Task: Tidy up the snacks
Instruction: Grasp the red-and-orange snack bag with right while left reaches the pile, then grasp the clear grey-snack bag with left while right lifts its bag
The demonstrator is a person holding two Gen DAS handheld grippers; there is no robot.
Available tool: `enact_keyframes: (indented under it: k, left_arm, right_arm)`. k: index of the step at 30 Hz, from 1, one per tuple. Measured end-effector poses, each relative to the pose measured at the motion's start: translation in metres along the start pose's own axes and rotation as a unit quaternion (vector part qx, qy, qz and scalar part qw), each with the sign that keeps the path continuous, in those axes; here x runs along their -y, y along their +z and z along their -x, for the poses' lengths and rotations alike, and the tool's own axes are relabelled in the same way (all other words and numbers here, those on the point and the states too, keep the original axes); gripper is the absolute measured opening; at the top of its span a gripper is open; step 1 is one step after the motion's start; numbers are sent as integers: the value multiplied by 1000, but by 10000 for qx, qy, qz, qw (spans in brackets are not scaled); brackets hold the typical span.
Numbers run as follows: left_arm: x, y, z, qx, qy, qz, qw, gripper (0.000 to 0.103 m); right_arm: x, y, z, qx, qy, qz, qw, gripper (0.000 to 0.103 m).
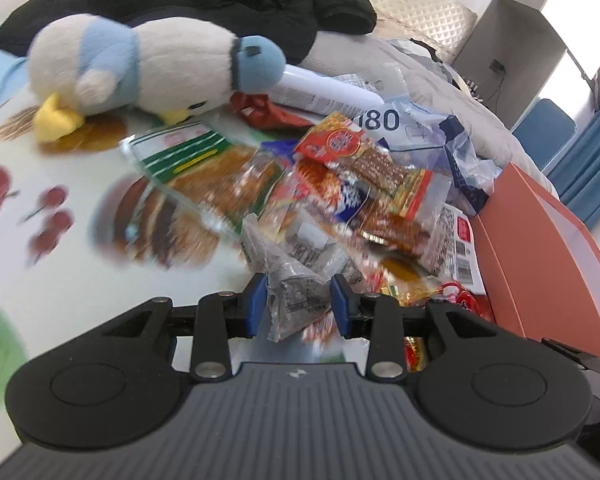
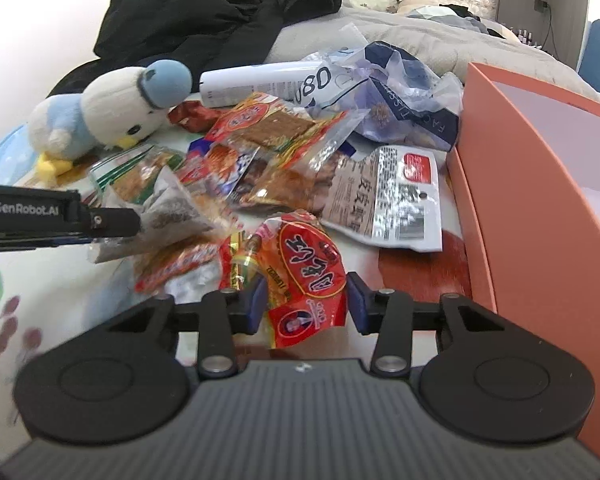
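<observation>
A pile of snack packets (image 1: 352, 188) lies on a fruit-printed cloth (image 1: 60, 280), next to an open orange box (image 1: 540, 248). My left gripper (image 1: 300, 300) is shut on a clear grey-printed packet (image 1: 296, 280) at the pile's near edge; it also shows in the right wrist view (image 2: 172, 216), gripped from the left. My right gripper (image 2: 306, 304) has a red and orange packet (image 2: 304, 280) between its jaws, near the orange box (image 2: 520, 200). Whether the pads press it I cannot tell.
A white and blue plush bird (image 1: 132, 72) lies behind the pile. A white tube (image 2: 260, 82), a crumpled blue-white bag (image 2: 400, 96) and a silver printed pouch (image 2: 388, 200) lie by the box. Black clothing (image 2: 220, 20) is heaped further back.
</observation>
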State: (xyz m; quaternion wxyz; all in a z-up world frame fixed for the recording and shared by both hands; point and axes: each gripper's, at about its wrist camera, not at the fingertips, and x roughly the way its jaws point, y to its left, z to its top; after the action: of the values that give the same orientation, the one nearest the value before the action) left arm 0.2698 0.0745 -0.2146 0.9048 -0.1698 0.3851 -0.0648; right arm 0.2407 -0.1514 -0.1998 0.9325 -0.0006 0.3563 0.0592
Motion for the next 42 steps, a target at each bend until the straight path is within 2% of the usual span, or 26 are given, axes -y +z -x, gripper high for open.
enact_keyframes:
  k: [5, 6, 7, 8, 13, 20, 24, 25, 26, 27, 29, 30, 32, 35, 37, 39, 40, 41, 42]
  left_arm:
    - [-5, -24, 30, -60, 33, -31, 10000, 38]
    - [-6, -29, 37, -81, 39, -57, 9999, 36]
    - [-6, -34, 43, -96, 50, -75, 9999, 29]
    - [-7, -39, 49, -103, 59, -64, 9999, 28]
    - [-10, -65, 79, -94, 161, 30, 9998, 25]
    - [-2, -93, 107, -146, 63, 29, 9999, 23]
    - [3, -95, 110, -196, 19, -113, 9997, 23]
    - [4, -93, 110, -179, 23, -176, 9997, 23]
    - [6, -91, 111, -137, 44, -262, 9996, 24]
    - [8, -88, 110, -131, 50, -369, 9992, 24]
    - [12, -82, 109, -136, 54, -590, 9981, 25]
    - [14, -79, 107, -155, 61, -705, 9974, 27]
    - [18, -72, 103, -157, 91, -962, 9952, 50]
    - [24, -59, 93, -106, 208, -1339, 9907, 72]
    - [29, -51, 82, -128, 255, -1650, 9859, 80]
    - [34, -44, 71, -162, 348, -1951, 9800, 83]
    - [36, -41, 64, -196, 348, -2107, 9767, 86]
    - [38, -40, 59, -231, 316, -2237, 9739, 87]
    - [39, -39, 52, -266, 287, -2361, 9710, 87]
  right_arm:
    - [-4, -16, 25, -45, -11, 40, 10000, 44]
    - [-5, -20, 29, -65, -8, 37, 10000, 44]
    - [-5, -23, 34, -95, 4, 19, 10000, 44]
    - [-5, -27, 39, -110, 11, 9, 9999, 44]
    - [-7, -45, 63, -179, 85, 13, 9998, 44]
    - [-5, -74, 89, -328, 187, -14, 9993, 44]
    - [-2, -82, 94, -391, 281, -31, 9988, 48]
    - [0, -82, 93, -407, 307, -45, 9987, 52]
    - [2, -82, 94, -373, 357, -99, 9986, 62]
    - [4, -81, 95, -329, 388, -174, 9986, 67]
    - [8, -81, 97, -227, 342, -298, 9987, 72]
    - [9, -80, 98, -200, 321, -322, 9988, 73]
    - [11, -81, 100, -180, 372, -335, 9986, 81]
    - [10, -82, 102, -125, 438, -270, 9986, 83]
    - [8, -82, 98, -159, 504, -164, 9985, 84]
    - [7, -83, 90, -323, 609, -101, 9976, 84]
    - [6, -85, 84, -421, 668, -62, 9969, 86]
    - [5, -87, 80, -483, 641, 14, 9968, 96]
    - [3, -88, 78, -521, 582, 123, 9969, 100]
